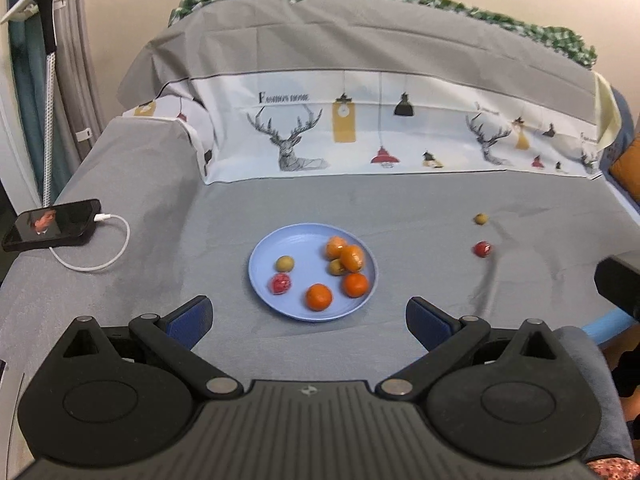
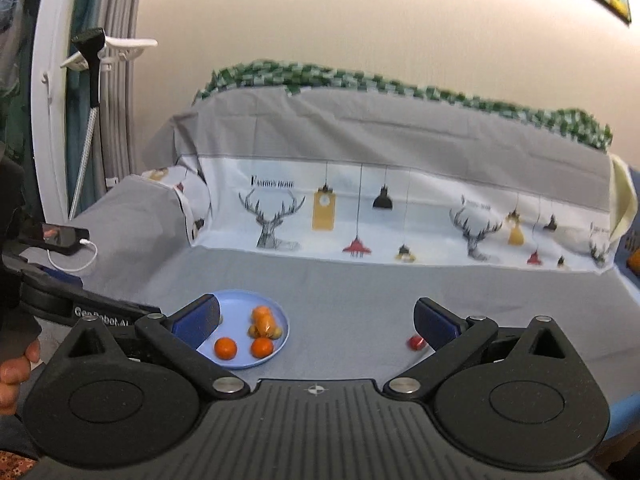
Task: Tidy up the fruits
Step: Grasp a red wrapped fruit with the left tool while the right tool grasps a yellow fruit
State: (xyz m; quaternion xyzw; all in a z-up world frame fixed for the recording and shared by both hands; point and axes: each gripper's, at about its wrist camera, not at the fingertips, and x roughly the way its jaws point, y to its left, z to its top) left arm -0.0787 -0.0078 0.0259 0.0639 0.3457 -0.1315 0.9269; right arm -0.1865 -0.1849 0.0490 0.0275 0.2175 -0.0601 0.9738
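A light blue plate (image 1: 260, 268) lies on the grey sofa seat with several fruits in it: oranges (image 1: 319, 297), a red fruit (image 1: 281, 283) and a green one (image 1: 284, 263). Out on the cloth to the right lie a loose red fruit (image 1: 481, 249) and a loose green fruit (image 1: 481, 218). My left gripper (image 1: 309, 318) hangs open and empty above the plate's near edge. My right gripper (image 2: 316, 320) is open too, nothing between its fingers; the plate (image 2: 236, 304) shows by its left finger and the red fruit (image 2: 416, 343) by its right finger.
A phone (image 1: 52, 226) on a white charging cable (image 1: 108, 256) rests on the sofa's left armrest. The backrest carries a grey and white printed cover (image 1: 360, 128) with a green checked cloth on top. A hand (image 2: 14, 372) holds the left gripper's body at the right wrist view's left edge.
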